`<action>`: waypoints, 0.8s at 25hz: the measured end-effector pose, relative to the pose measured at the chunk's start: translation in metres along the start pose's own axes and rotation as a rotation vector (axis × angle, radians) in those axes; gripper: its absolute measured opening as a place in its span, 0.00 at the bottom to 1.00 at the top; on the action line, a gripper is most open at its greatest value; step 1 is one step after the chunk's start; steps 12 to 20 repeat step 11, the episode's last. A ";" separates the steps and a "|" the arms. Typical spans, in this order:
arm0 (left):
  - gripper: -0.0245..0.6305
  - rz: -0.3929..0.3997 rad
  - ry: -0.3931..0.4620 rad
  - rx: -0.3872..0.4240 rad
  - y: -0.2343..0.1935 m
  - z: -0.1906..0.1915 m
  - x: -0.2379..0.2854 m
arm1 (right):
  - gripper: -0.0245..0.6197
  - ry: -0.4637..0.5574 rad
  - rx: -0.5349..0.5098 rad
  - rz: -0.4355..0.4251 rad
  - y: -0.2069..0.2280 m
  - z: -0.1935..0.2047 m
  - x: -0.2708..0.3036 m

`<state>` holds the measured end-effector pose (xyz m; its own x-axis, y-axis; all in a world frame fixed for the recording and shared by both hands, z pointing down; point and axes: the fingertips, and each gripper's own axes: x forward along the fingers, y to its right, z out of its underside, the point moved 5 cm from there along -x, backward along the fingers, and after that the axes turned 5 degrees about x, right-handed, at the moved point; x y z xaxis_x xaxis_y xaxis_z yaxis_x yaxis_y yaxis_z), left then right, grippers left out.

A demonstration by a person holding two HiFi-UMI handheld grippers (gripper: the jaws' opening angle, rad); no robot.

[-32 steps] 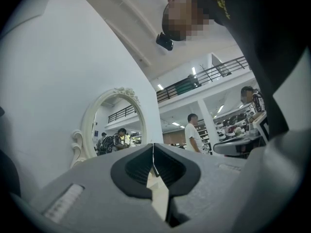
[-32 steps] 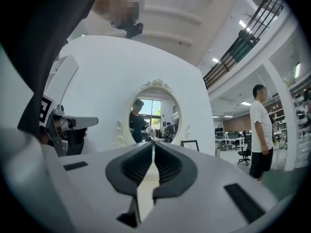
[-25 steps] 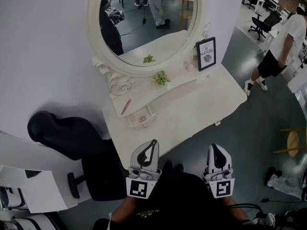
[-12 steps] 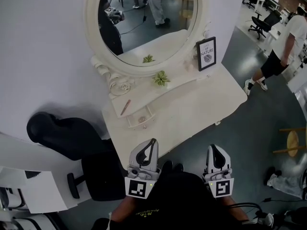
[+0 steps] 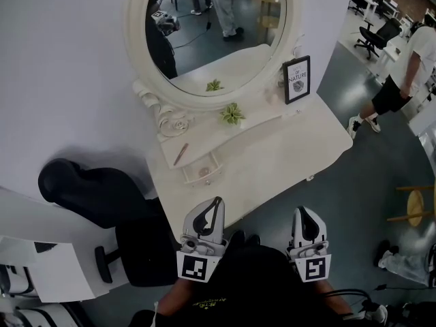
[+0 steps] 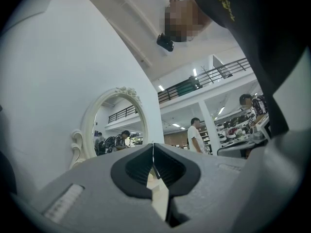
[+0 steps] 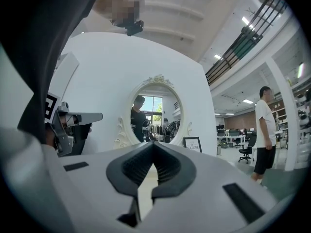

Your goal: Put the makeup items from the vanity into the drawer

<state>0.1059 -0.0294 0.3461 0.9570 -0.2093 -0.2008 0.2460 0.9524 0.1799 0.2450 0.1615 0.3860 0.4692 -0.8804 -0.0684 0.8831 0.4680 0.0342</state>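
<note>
Little had changed over the last second. The person still held the left gripper [image 5: 216,207] and the right gripper [image 5: 304,215] low at the waist, short of the front edge of the white vanity [image 5: 286,157], in the same spots as before. Both pairs of jaws were pressed together at the tips, with nothing between them, as each gripper's own view showed. The only real difference was a slight drift of the head view. The oval mirror [image 5: 214,33] and the framed card [image 5: 297,79] now sat a touch further right in the picture than they had. On the vanity nothing had moved. A slim pinkish makeup stick [image 5: 180,153] still lay slantwise on the raised shelf at the left end, well apart from both grippers. Just beside it, below the shelf's edge, the small drawer [image 5: 201,172] stood pulled open with a small pinkish thing inside. The little green plant [image 5: 232,113] sat at the foot of the mirror, and a black office chair [image 5: 102,193] stood left of the vanity.
</note>
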 end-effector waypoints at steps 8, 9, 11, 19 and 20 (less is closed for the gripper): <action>0.07 -0.012 0.006 -0.003 -0.009 0.000 -0.002 | 0.04 -0.004 -0.004 -0.002 -0.005 0.000 0.004; 0.07 -0.012 0.005 -0.002 -0.009 0.000 -0.003 | 0.04 -0.005 -0.004 -0.001 -0.005 0.000 0.005; 0.07 -0.013 0.002 -0.001 -0.011 0.000 -0.004 | 0.04 -0.006 -0.008 -0.001 -0.006 0.000 0.005; 0.07 -0.013 0.002 -0.001 -0.011 0.000 -0.004 | 0.04 -0.006 -0.008 -0.001 -0.006 0.000 0.005; 0.07 -0.013 0.002 -0.001 -0.011 0.000 -0.004 | 0.04 -0.006 -0.008 -0.001 -0.006 0.000 0.005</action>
